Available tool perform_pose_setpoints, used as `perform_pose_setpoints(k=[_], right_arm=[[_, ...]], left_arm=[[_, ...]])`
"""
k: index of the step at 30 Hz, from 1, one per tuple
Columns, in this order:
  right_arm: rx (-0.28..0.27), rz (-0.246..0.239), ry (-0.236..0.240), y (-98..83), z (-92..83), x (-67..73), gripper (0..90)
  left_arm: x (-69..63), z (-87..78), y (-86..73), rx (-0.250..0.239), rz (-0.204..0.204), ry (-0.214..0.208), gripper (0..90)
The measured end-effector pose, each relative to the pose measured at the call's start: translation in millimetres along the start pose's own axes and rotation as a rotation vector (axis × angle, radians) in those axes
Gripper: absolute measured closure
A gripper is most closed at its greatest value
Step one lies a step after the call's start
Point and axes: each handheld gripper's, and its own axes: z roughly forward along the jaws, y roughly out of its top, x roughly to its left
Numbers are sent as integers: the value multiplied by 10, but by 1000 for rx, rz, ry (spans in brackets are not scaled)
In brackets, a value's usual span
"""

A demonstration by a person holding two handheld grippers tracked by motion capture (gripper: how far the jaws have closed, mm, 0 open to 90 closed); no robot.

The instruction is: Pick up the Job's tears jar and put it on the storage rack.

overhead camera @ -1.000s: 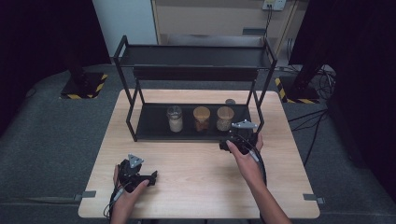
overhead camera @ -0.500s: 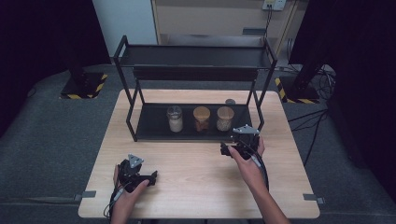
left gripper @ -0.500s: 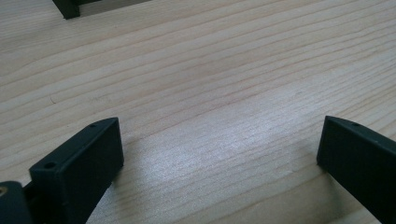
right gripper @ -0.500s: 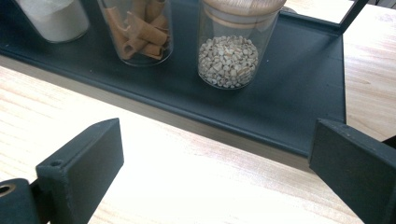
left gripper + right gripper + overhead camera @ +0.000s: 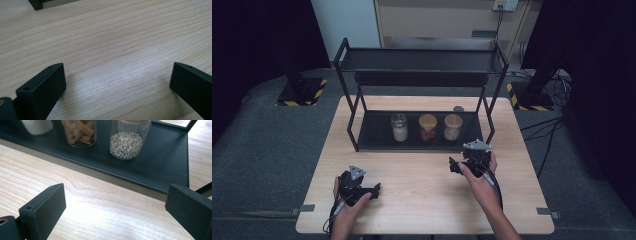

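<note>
Hovering over bare wood, the right gripper point(image 5: 462, 166) has its jaws spread wide with nothing between them, facing the jar of pale grains point(image 5: 127, 142) on the black rack's lower shelf point(image 5: 160, 167). Beside it stand a pasta jar point(image 5: 80, 132) and a white-filled jar point(image 5: 399, 128). The left gripper point(image 5: 371, 191), likewise released, rests low over the table point(image 5: 112, 45), well apart.

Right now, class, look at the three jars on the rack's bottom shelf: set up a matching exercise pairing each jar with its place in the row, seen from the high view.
Column 1:
1. white powder jar
2. pasta jar
3. pale grain jar

Column 2:
A. middle
B. right end, nearest the right tool
C. left end

Pairs: 1-C, 2-A, 3-B
</note>
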Motion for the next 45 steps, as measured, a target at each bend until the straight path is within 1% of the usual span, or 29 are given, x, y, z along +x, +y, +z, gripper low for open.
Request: perform_pose_setpoints(k=[10, 12, 15, 23, 30, 35, 37, 45], right_arm=[[-10, -3, 14, -64, -67, 4, 32], [-14, -10, 16, -78, -82, 3, 32], [-17, -18, 17, -105, -105, 9, 32], [-23, -20, 28, -193, -159, 4, 31], [-17, -14, 35, -298, -192, -10, 31], [-11, -7, 44, -405, -223, -8, 31], [-3, -2, 48, -451, -227, -4, 32], [30, -7, 63, -620, -188, 22, 31]], left_arm=[[-1, 0, 0, 0, 0, 1, 0], [-1, -1, -1, 0, -1, 1, 0], [-2, 0, -1, 0, -1, 1, 0], [-2, -1, -1, 0, -1, 2, 0], [-2, -1, -1, 0, -1, 2, 0], [-2, -1, -1, 0, -1, 2, 0], [-2, -1, -1, 0, -1, 2, 0], [-3, -1, -1, 0, -2, 3, 0]])
